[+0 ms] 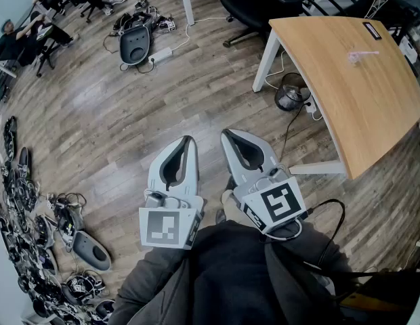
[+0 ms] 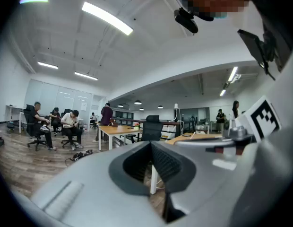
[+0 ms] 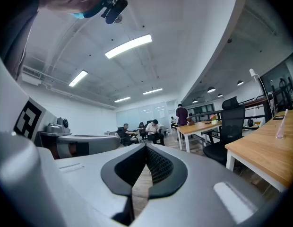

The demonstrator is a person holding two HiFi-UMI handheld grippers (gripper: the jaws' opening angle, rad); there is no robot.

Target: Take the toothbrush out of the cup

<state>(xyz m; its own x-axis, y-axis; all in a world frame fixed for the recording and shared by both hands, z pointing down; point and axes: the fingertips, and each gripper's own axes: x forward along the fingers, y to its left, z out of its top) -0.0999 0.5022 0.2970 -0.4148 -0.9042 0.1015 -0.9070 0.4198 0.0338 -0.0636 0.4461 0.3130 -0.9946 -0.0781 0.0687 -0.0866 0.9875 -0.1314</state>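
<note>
Both grippers are held side by side in front of the person's body, above the wooden floor. The left gripper [image 1: 190,139] [image 2: 151,143] is shut with nothing between its jaws. The right gripper [image 1: 225,133] [image 3: 146,145] is shut too and holds nothing. A wooden table [image 1: 332,80] stands well off to the right. A small pale pink object [image 1: 362,56] rests on it, seen in the right gripper view as a thin pale upright object [image 3: 280,124]. I cannot make out a cup. Neither gripper is near the table.
A wire waste basket [image 1: 291,92] stands by the table's white leg. A black office chair [image 1: 254,5] is behind it. Devices and cables litter the floor along the left [image 1: 34,249], with a grey one [image 1: 134,45] farther off. People sit at the far left [image 1: 27,36].
</note>
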